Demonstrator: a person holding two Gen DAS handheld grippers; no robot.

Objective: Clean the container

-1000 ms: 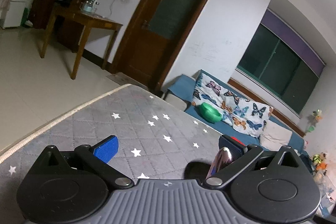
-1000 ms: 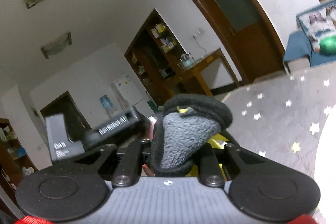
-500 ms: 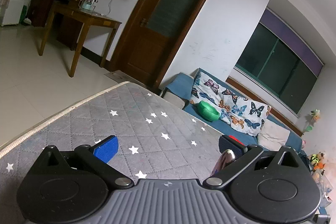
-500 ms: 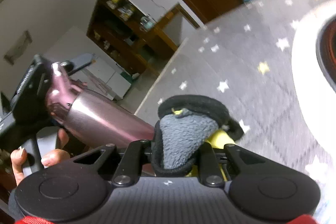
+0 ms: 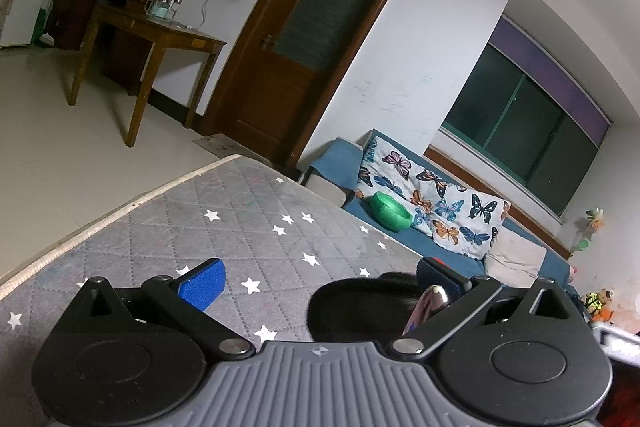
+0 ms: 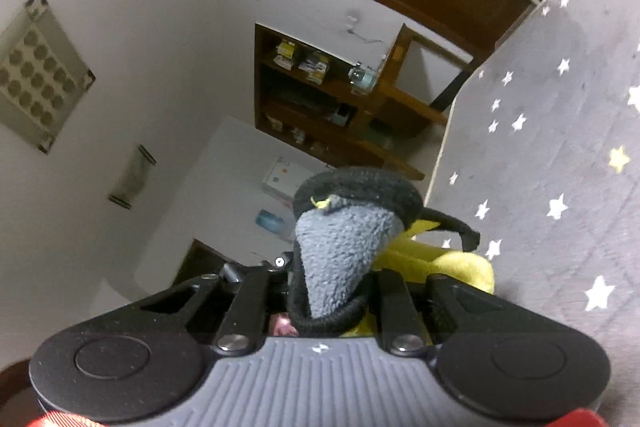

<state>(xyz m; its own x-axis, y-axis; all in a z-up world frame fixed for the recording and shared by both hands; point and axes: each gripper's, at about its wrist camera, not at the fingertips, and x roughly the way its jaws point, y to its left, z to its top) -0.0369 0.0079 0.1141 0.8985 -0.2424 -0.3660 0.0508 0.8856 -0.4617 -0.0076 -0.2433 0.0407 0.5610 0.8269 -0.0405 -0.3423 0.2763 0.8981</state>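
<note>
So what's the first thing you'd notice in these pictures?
Probably the fuzzy grey and black cloth pinched in the right gripper, filling the middle of the right view. In the left view, the butterfly blanket on the blue sofa stands out, beyond the starry grey mat.

Quilted star-print bench [image 5: 248,227] lies bare ahead of left claw [image 5: 320,283]; open passage forward and left. Dark rounded object [image 5: 360,307] sits between its fingers, against the right one. Right claw [image 6: 340,267] blocked by grey cloth [image 6: 340,251] wedged between its fingers.
</note>
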